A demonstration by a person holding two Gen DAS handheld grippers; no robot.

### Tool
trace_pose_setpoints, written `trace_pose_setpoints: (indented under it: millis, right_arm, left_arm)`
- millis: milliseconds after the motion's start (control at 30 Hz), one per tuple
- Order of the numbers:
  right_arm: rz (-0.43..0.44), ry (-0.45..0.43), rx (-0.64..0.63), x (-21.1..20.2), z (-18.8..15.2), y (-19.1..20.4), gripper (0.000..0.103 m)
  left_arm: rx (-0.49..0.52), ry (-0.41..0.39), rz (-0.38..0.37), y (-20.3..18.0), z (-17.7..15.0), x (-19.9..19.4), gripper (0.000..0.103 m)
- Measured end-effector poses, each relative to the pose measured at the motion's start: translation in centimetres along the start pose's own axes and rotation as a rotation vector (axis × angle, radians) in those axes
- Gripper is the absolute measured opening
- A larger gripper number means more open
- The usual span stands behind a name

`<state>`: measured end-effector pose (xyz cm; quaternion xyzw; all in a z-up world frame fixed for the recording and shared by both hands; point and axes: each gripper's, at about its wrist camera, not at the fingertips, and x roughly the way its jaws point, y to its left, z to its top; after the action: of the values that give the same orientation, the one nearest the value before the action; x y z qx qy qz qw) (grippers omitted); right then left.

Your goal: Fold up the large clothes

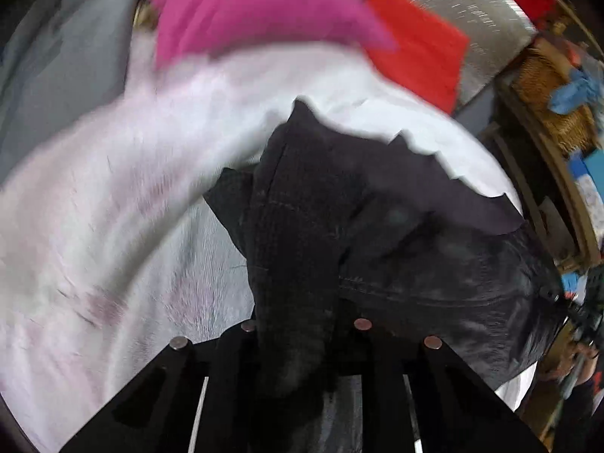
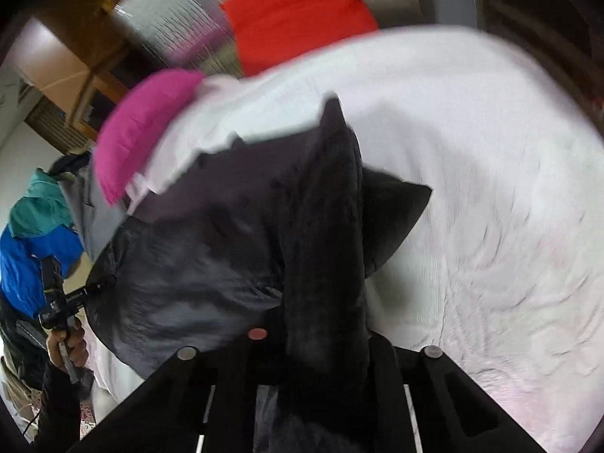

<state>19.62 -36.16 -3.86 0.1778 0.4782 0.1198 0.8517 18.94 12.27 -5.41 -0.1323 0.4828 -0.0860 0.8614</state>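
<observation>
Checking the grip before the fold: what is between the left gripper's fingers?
A bunched fold of the black garment fills the left gripper, clamped there, as the left wrist view shows.

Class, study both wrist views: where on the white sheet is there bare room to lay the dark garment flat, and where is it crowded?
Bare white sheet spreads wide to the right of the dark garment in the right wrist view, and left of it in the left wrist view. It is crowded along the far edge, where the pink cushion and red cushion lie.
</observation>
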Motion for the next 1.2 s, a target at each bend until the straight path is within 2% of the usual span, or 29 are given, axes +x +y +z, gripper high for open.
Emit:
trace_pose_setpoints:
  millis: [100,233,333,400,433,467,500,533,600,667,733,800,900,1000,1133,1167,1200]
  right_arm:
    - [0.002,-0.069,-0.065,-4.0,0.2,2.9,0.011]
    - [0.012,-0.121,-0.098,-7.7,-3.7,3.8,0.011]
    - [0.019,-0.088,-0.049,-6.6,-7.8,1.6,0.012]
    - [0.014,-0.020,0.047,-3.3,-11.2,-1.6,0.015]
    - [-0.017,0.048,0.098,-1.2,-12.6,-3.2,0.025]
    - [-0.030,0.085,0.135,0.3,-13.7,-4.4,0.042]
    - [-0.007,0.069,0.176,0.5,-14.6,-5.4,0.050]
    - [0.021,0.046,0.211,0.1,-14.9,-5.9,0.053]
    - [0.015,0.019,0.212,-1.4,-14.6,-6.2,0.054]
    - [-0.023,-0.011,0.177,-3.1,-13.8,-6.2,0.058]
    - [-0.034,-0.066,0.171,-4.9,-12.5,-6.0,0.059]
    - [-0.036,-0.096,0.152,-5.4,-11.2,-5.4,0.064]
    - [-0.043,-0.086,0.092,-4.1,-8.9,-3.7,0.065]
    - [-0.101,-0.050,0.008,-1.0,-6.7,-1.7,0.065]
    - [-0.149,0.025,-0.048,2.8,-4.8,-1.6,0.065]
    - [-0.129,0.067,-0.055,4.0,-4.5,-1.6,0.054]
    - [-0.139,0.100,-0.082,4.9,-4.2,-1.3,0.039]
  left_arm:
    - [0.060,-0.095,-0.002,-2.4,-0.2,-4.9,0.017]
    - [0.105,-0.191,0.004,-3.2,-4.3,-10.0,0.017]
    - [0.045,-0.176,-0.025,-1.0,-9.6,-9.4,0.019]
    - [-0.009,-0.075,-0.011,0.9,-12.4,-5.7,0.026]
    - [-0.051,0.013,0.022,2.0,-13.5,-3.4,0.037]
    - [-0.083,0.058,0.038,2.9,-14.2,-1.9,0.046]
    - [-0.109,0.046,0.026,3.8,-14.7,-1.4,0.056]
    - [-0.147,0.016,0.004,4.7,-14.9,-1.9,0.058]
    - [-0.166,0.008,0.019,5.1,-14.4,-3.2,0.058]
    - [-0.112,-0.033,0.039,4.7,-13.2,-5.2,0.058]
    - [-0.074,-0.085,0.068,4.3,-12.0,-6.8,0.059]
    - [-0.061,-0.122,0.096,4.0,-11.3,-7.2,0.063]
    - [-0.028,-0.101,0.081,3.0,-9.5,-5.9,0.064]
    - [0.028,-0.054,0.094,1.7,-8.0,-3.3,0.064]
    - [0.066,0.010,0.144,0.8,-6.9,0.3,0.064]
    - [0.071,0.023,0.157,1.0,-6.6,1.2,0.057]
    - [0.078,0.026,0.171,1.1,-6.3,1.8,0.028]
